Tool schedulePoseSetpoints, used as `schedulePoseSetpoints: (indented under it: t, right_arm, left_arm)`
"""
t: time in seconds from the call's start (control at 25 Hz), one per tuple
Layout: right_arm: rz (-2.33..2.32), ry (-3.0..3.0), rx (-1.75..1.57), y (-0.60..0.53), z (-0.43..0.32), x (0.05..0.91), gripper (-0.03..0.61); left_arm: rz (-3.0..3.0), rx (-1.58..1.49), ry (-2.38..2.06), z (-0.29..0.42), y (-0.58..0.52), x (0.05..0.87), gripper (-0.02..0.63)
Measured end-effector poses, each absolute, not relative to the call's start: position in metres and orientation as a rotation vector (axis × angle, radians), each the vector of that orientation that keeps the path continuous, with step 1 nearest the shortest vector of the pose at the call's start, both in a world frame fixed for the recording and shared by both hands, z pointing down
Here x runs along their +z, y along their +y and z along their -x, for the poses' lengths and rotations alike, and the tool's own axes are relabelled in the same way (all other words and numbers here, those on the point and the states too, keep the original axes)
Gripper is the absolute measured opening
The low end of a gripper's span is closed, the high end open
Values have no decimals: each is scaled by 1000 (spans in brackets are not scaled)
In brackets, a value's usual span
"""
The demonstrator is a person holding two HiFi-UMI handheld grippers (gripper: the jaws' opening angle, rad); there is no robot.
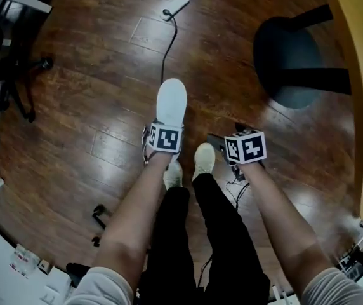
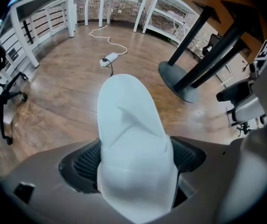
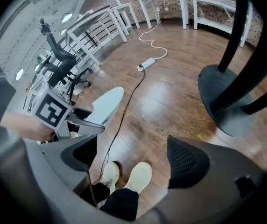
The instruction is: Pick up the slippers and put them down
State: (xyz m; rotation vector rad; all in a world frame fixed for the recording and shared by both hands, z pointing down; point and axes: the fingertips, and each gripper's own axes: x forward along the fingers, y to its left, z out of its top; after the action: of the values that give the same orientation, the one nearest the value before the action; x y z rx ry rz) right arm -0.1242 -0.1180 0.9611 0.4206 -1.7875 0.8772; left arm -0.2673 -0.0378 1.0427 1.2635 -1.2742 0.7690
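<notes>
Lowest in the head view: two pale shoes (image 1: pixel 204 161) on the wooden floor (image 1: pixel 92 107), just below both grippers. At centre, the left gripper (image 1: pixel 167 127), clamped firmly on one end of the white slipper (image 1: pixel 171 100), with the free end pointing up-frame and unsupported. To its right, the right gripper (image 1: pixel 223 146), jaws wide apart, nothing between them but floor and shoes beyond. Only one slipper in sight.

Probably about to set the slipper down. Held by one end only, so could pivot or sag in the pads and land on its side or upside down if released too high. Could also fall onto the shoes if let go this close in. Some risk of the two grippers knocking together, being so near each other.

Further up-frame, a black cable (image 1: pixel 167 49), passing behind the slipper and leading to a white power adapter (image 1: pixel 177 4) at top centre. Could snag it, or end up lying across it and sitting crooked. At upper right, a dark round table base (image 1: pixel 289 62), well apart, little danger.
</notes>
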Motion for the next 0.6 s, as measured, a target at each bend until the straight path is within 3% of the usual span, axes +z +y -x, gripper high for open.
schedulePoseSetpoints:
  t: [0.16,0.28,0.6]
  right_arm:
    - [-386,-1766,835,-137,127,1082,466]
    - [-389,-1756,830,-151,142,1146,466]
    - [-383,-1749,836,-154,166,1188,466]
  left_arm:
    - [-1227,773,-1276,279,-60,1182,454]
    - [-1192,748,-1277,284,-68,1244,454]
    - [-1186,765,-1225,274,-59,1290,482]
